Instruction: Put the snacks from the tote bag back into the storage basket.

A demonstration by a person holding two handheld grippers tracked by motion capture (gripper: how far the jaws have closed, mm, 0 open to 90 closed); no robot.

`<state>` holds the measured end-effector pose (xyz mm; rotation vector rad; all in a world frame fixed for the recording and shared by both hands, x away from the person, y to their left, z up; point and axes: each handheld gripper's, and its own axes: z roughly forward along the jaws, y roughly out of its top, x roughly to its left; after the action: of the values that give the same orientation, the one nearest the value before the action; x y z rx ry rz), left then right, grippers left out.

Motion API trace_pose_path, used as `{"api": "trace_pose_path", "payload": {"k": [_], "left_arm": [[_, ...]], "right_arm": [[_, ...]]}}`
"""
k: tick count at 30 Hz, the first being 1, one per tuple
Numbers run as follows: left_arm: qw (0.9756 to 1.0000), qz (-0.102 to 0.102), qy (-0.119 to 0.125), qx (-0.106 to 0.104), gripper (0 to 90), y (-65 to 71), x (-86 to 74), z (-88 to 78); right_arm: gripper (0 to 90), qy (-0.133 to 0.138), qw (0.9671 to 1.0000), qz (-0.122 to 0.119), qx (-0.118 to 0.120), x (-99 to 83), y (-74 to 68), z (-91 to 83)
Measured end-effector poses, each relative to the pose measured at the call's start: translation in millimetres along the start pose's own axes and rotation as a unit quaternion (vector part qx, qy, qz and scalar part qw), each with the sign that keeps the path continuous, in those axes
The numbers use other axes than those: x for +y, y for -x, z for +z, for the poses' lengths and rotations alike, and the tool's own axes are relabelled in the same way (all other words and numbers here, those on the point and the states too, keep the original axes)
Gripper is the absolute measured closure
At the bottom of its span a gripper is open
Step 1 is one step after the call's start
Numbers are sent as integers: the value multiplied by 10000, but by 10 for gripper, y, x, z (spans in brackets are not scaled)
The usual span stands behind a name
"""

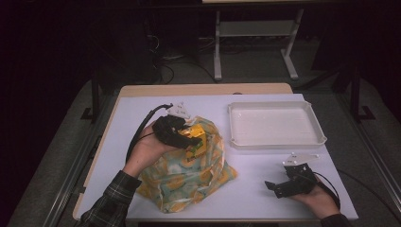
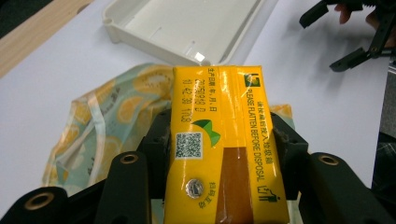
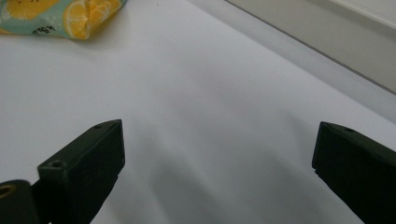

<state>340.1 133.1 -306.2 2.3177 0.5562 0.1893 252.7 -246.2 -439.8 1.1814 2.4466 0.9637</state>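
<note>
Surface (image 1: 255, 198): bag (image 1: 189, 177) at near left. Carton (image 1: 195, 139) above the bag's far part, between the fingers of the left gripper (image 1: 191, 137). Tray (image 1: 276, 142) at far right, well apart from the bag. Right gripper (image 1: 274, 187) at near right, in front of the tray.

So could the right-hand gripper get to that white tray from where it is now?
Probably yes. The right gripper is open with nothing in it, and bare table lies between it and the white tray.
</note>
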Motion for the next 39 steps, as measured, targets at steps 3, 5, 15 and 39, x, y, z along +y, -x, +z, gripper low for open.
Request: {"api": "trace_pose_path", "payload": {"k": [3,5,15,39], "left_arm": [[10000,-10,44,-4,515,4,61,1],[10000,18,68,-18,515,-4,117,9],[10000,28,87,-32,515,-3,255,55],[9991,263,328,-69,516,67,695,190]], "right_arm": [[20,-15,10000,13,16,-5,-12,7],[21,-18,10000,19,11,-6,-15,17],[21,11,10000,71,23,-14,-32,24],[20,147,9996,64,239,12,-77,7]]}}
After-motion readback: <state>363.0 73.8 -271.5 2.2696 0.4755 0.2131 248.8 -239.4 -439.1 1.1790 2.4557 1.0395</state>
